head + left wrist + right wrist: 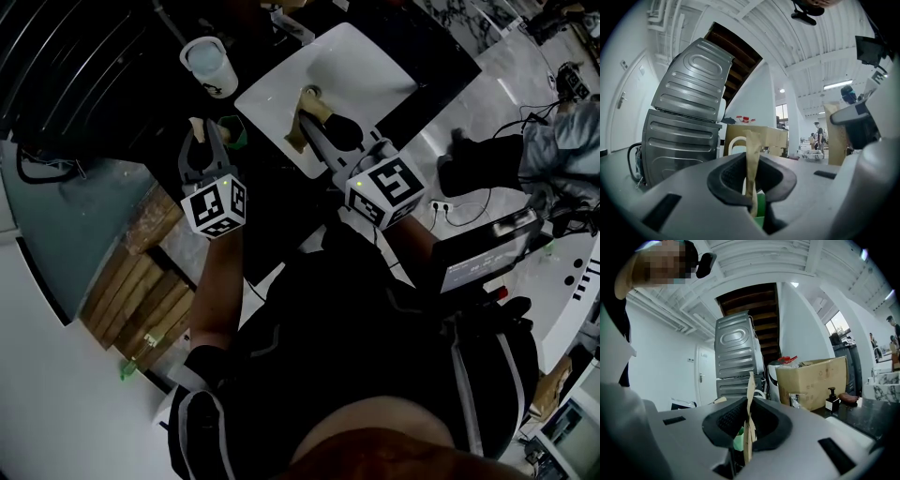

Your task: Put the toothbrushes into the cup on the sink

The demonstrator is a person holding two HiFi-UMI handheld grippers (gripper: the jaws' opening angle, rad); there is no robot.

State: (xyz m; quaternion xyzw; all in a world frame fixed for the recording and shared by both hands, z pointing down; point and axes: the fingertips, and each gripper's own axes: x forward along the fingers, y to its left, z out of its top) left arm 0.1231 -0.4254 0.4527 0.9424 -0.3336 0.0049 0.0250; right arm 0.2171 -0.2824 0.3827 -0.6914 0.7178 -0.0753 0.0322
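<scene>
My left gripper (210, 131) is shut on a tan toothbrush (752, 164) with a green part low between the jaws; it hangs over the dark counter just left of the white sink (375, 66). A white cup (209, 66) stands on the counter beyond that gripper, up and slightly left of it. Over the sink's near-left rim, my right gripper (314, 127) is shut on a second tan toothbrush (749, 413), which also shows green behind it. In both gripper views the toothbrush stands upright, edge-on, pinched between the black pads. The cup shows partly behind the left toothbrush.
Stacked grey washing machines (686, 122) rise behind the counter. A cardboard box (816, 380) and a small dark pump bottle (831, 401) sit at the right. Wooden planks (141, 291) lie low at the left. A device (487, 253) and cables are on the floor at the right.
</scene>
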